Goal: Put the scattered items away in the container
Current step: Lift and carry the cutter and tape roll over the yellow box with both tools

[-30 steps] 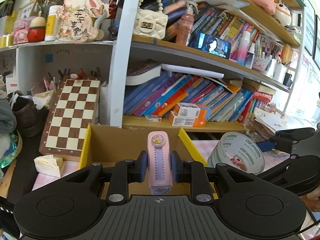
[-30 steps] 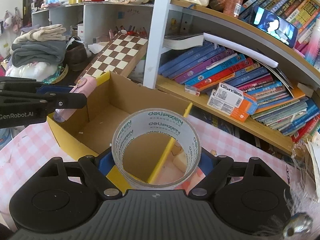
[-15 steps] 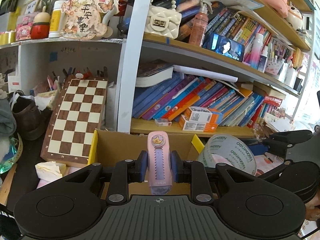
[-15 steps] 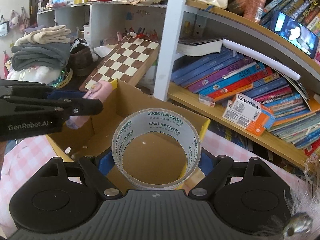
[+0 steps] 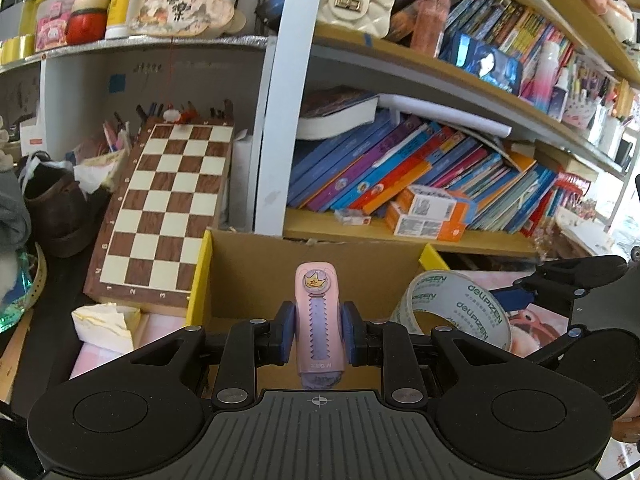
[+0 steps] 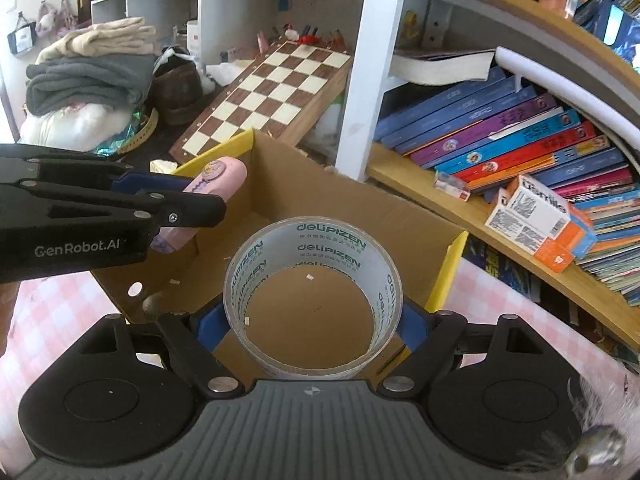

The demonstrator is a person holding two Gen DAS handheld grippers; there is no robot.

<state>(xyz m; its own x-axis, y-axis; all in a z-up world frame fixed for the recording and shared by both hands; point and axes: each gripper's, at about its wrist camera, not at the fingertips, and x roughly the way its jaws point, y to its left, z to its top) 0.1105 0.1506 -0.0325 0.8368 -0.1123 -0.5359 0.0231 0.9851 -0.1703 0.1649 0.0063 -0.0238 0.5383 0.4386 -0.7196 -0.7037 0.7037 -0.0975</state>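
With both loads over the cardboard box (image 6: 320, 200), my left gripper (image 5: 319, 336) pinches the pink cutter (image 5: 318, 320), my right gripper (image 6: 312, 320) the tape roll (image 6: 314, 296); next I lower and spread the jaws.

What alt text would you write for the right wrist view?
The right hand-held gripper holds a clear roll of printed packing tape above an open brown cardboard box with yellow flaps. At left, the left hand-held gripper holds a pink oblong case over the box.
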